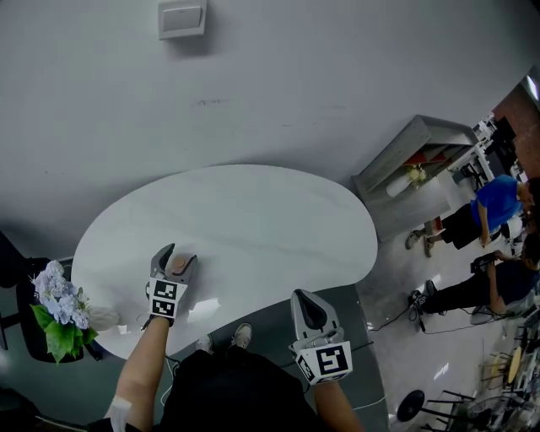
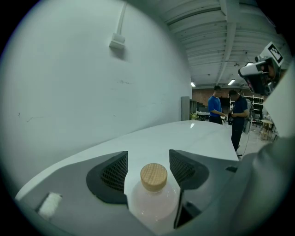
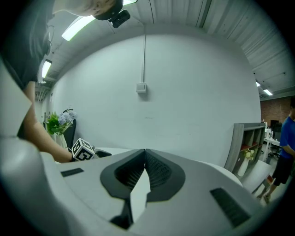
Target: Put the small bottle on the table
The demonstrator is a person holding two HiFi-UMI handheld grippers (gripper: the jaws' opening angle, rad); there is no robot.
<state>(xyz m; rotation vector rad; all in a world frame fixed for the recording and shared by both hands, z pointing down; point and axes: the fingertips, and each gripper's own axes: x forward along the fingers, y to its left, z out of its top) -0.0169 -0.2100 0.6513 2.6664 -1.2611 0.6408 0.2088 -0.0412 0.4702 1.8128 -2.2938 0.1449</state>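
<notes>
Two grippers: each is held in one of the person's hands, the left over the tabletop, the right off the table's near edge.
Left gripper (image 2: 147, 156): its dark ribbed jaws are spread wide, one on either side of the bottle, and their tips stand clear of the cap.
Small bottle (image 2: 153, 205): a clear, pale plastic bottle with a round, tan, wood-like cap, standing upright between the left jaws.
Bottle's place: in the head view it sits over the left front part of the table, back from the edge; the gripper hides its base, so contact with the tabletop cannot be told.
Right gripper (image 3: 145, 153): its jaws are pressed together at the tips with nothing between them.
Table (image 1: 253, 211): a white oval tabletop, set against a plain pale grey wall (image 1: 295, 84).
Flowers (image 1: 59, 308): a bunch of pale blue blooms with green leaves, just beside the table's left end.
Wall box (image 1: 181, 17): a small white rectangular fitting high on the wall.
Grey shelf unit (image 1: 413, 160): it stands to the right of the table.
Background: people (image 1: 494, 202) are beyond the shelf unit, well apart from the table.
</notes>
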